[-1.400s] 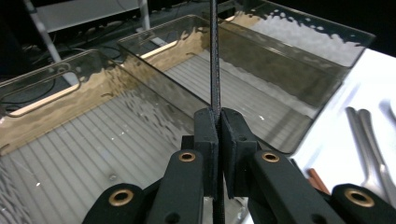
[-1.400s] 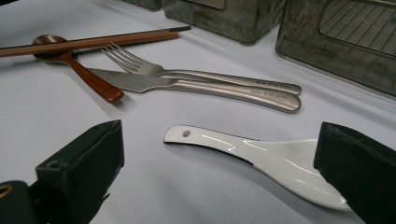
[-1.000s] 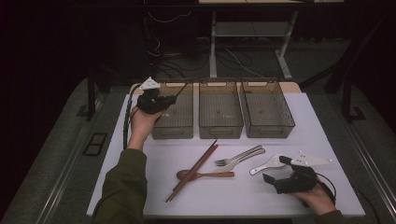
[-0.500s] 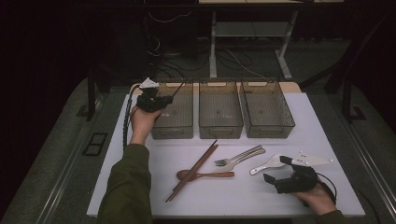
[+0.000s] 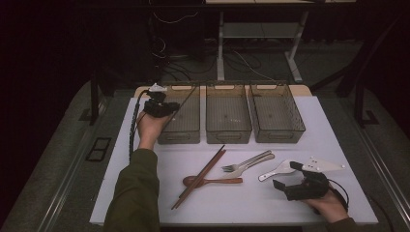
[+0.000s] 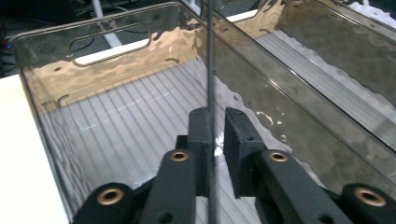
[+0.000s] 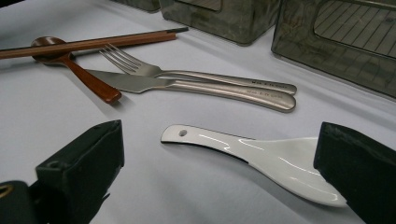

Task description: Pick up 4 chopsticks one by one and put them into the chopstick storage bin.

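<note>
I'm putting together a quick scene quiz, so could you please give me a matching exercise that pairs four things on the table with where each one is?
Things:
1. left gripper
2. white spoon
3. chopsticks
4. right gripper

Places:
A. lying across the brown wooden spoon
B. in front of the right gripper's open jaws
C. at the wall of the left bin
D. low over the table's near right part

Pairs: 1-C, 2-B, 3-A, 4-D
</note>
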Motion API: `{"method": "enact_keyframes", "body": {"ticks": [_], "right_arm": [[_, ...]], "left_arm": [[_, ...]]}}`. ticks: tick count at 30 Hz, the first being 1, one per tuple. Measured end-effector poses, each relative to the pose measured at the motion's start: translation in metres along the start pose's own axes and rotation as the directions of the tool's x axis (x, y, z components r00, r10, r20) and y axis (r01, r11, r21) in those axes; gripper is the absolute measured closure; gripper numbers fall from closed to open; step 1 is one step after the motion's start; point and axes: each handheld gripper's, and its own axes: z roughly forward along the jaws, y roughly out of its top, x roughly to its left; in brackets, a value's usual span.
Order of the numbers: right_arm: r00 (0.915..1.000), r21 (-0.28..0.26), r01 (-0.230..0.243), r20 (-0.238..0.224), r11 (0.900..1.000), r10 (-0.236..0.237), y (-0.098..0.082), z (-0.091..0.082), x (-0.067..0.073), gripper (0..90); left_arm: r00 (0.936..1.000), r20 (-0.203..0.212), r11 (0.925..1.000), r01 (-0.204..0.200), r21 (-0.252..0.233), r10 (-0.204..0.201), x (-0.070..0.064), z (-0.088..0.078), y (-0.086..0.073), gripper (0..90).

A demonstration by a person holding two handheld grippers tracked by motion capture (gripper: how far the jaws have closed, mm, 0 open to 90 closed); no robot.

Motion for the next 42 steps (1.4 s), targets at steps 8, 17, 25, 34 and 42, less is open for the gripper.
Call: {"method": "enact_keyframes", "body": {"ticks": [8,17,25,34,42], "right_arm": [[1.0,0.001,-0.001,-0.001,1.0,0.001,0.0,0.0,0.001,1.4],[1.0,0.005,0.001,0.001,1.0,-0.001,0.0,0.0,0.0,1.4],[1.0,0.0,-0.002,0.003,1.0,0.002,0.0,0.0,0.0,1.4],[1.0,-0.001,0.001,-0.001,1.0,-0.001,0.0,0.001,0.001,1.4],[0.9992,-0.003,0.022,-0.032,1.0,-0.022,0.001,0.002,0.001,1.4]], "left_arm": [[1.0,-0.003,1.0,-0.005,0.002,0.005,-0.001,-0.002,0.0,72.3],[0.9988,0.025,0.9991,-0.041,0.006,0.041,-0.016,-0.014,0.003,63.8],[0.9959,0.062,0.9976,-0.067,0.019,0.066,-0.034,-0.026,-0.004,55.0],[0.9876,0.11,0.9933,-0.114,0.018,0.111,-0.058,-0.039,-0.014,44.8],[0.9787,0.144,0.9889,-0.149,0.002,0.147,-0.082,-0.05,-0.029,37.0]]}}
